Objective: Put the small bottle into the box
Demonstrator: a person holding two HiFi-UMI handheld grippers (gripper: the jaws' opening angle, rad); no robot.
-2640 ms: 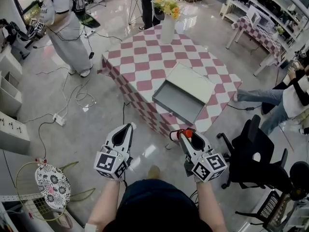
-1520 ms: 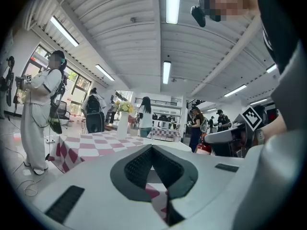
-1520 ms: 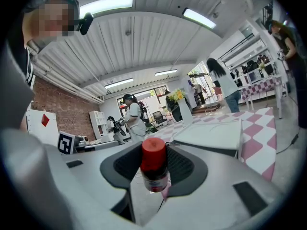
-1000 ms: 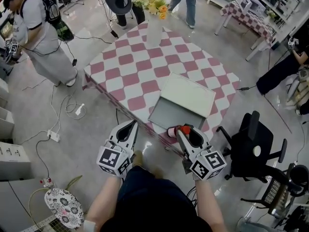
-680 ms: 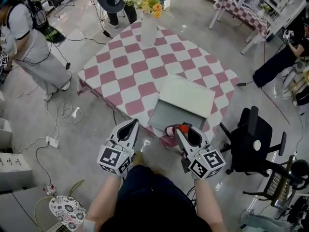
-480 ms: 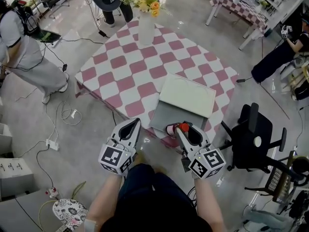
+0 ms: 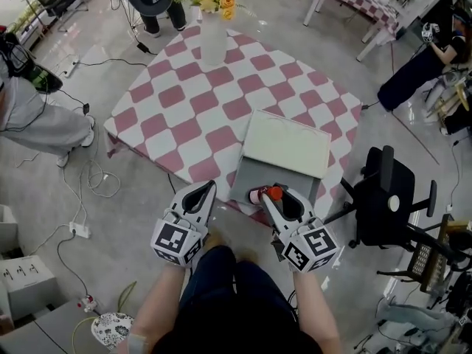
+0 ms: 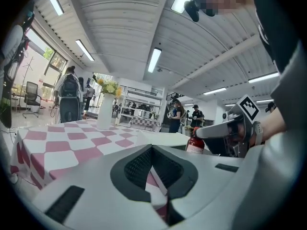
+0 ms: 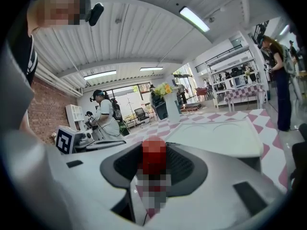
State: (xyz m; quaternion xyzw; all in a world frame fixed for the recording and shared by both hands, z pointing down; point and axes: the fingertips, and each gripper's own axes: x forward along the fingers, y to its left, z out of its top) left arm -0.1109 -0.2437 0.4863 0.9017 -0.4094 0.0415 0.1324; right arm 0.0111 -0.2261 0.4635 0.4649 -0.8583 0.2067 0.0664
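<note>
Red-capped, pinched crosswise in the right gripper (image 7: 271, 195): small bottle (image 7: 259, 195), now brought up to the near rim of the box (image 7: 257, 174) just ahead, short of it a second ago. Alongside, pressed together and empty: left gripper (image 7: 207, 186).

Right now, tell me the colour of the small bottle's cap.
Red cap, clearest in the right gripper view.

White grippers (image 7: 207, 188) (image 7: 268, 196) carry black-and-white marker cubes (image 7: 175, 243) (image 7: 307, 248).
</note>
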